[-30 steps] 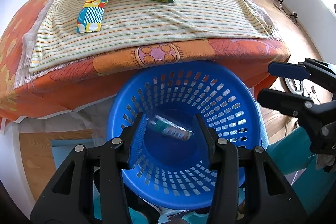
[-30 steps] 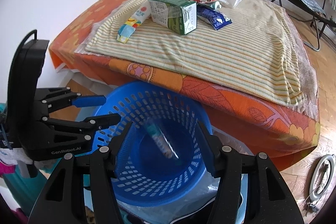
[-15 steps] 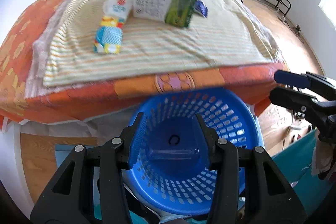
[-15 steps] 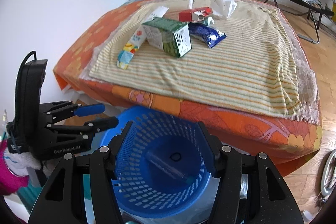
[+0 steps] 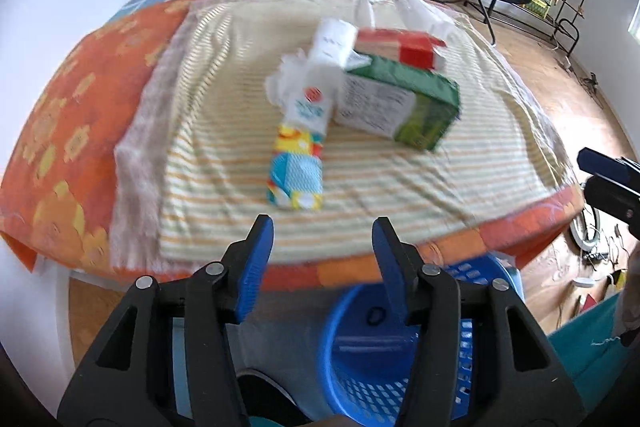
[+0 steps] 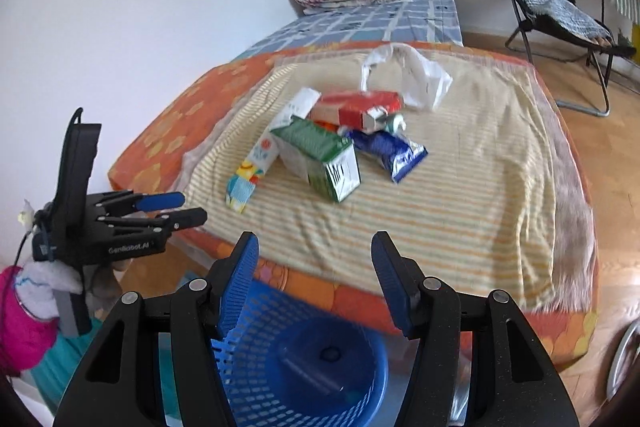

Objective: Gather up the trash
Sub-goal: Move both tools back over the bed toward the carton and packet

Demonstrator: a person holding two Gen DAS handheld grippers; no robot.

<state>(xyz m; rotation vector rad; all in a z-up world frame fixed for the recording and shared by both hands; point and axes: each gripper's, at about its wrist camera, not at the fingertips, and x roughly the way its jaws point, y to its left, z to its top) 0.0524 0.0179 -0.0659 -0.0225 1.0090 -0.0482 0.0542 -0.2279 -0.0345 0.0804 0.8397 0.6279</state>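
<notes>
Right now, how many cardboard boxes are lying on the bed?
2. The green-and-white cardboard milk carton lies in the middle of the pile. The red-and-white cardboard box lies just behind it, near the white plastic bag. Wrappers overlap there, so another could be hidden.

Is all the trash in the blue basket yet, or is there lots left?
Just started. The basket holds what looks like one tube-like piece, too blurred to name. Both grippers, left and right, are empty with jaws opening. Left on the bed: the green carton, colourful pack, red box, blue wrapper, a tube and the white bag.
</notes>
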